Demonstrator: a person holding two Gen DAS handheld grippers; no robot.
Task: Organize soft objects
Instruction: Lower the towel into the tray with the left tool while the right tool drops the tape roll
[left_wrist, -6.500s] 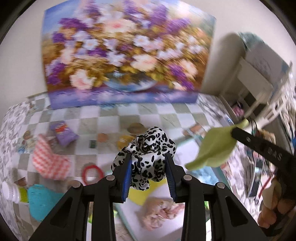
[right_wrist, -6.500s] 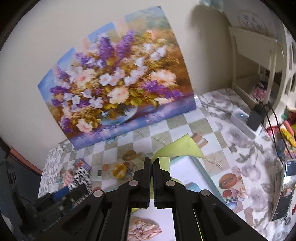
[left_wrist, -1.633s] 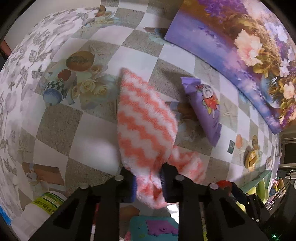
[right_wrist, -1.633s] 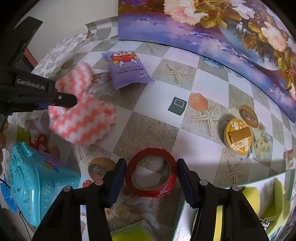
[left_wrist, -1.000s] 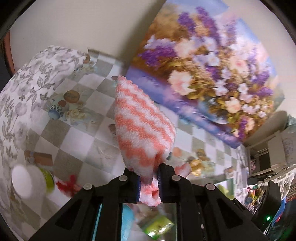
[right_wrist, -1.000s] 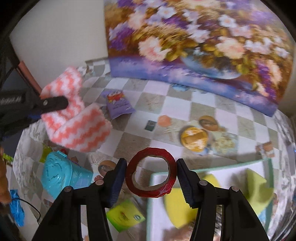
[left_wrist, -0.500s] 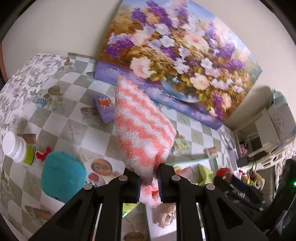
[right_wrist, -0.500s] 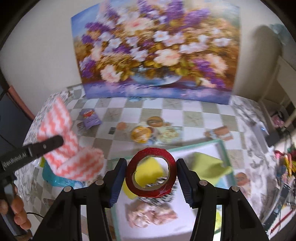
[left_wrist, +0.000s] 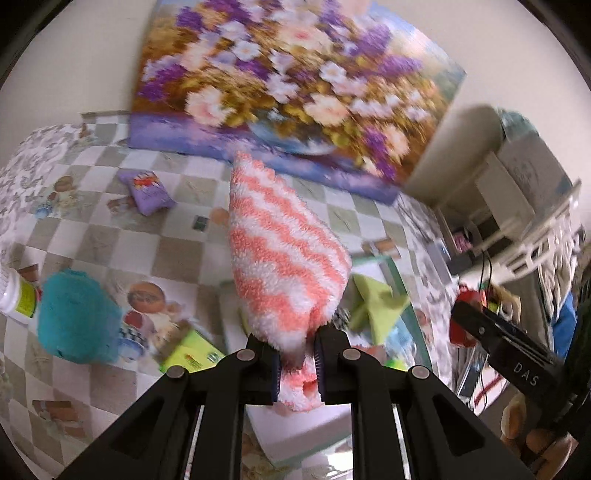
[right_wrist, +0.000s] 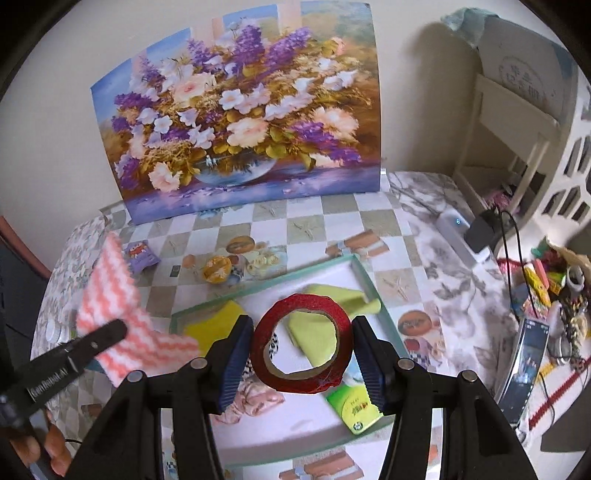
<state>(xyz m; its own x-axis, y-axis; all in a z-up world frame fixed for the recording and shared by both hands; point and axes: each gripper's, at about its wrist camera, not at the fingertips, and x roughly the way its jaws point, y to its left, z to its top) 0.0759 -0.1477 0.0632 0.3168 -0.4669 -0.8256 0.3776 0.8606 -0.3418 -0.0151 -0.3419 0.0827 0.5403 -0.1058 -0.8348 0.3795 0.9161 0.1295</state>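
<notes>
I am in the carry step, with both loads held over the white tray with the teal rim (right_wrist: 364, 277) on the checkered desk (right_wrist: 310, 221). My left gripper (left_wrist: 297, 363) has its fingers clenched on the lower end of the fluffy orange-and-white zigzag cloth (left_wrist: 280, 254), which stands up from the grip and hides much of the tray in the left wrist view. In the right wrist view the same cloth (right_wrist: 110, 295) hangs at the tray's left edge. My right gripper (right_wrist: 300, 356) has its fingers grasping the red glittery tape roll (right_wrist: 301, 349) across its width, pads against its outer wall on both sides, the roll raised above the tray floor.

Already lying in the tray are a yellow-green folded cloth (right_wrist: 328, 325), a yellow sponge-like pad (right_wrist: 218, 317), a pink crumpled fabric piece (right_wrist: 255, 400) and a black-and-white spotted piece (right_wrist: 273, 343) glimpsed through the roll.

I judge the next move to be lowering the zigzag cloth over a bare patch of tray, then releasing so it drops inside the rim rather than draping over it. The roll looks rigid, so I doubt it belongs among the soft things; I would set it on the desk outside the tray, clear of the green packet (right_wrist: 354, 406) at the near edge.
</notes>
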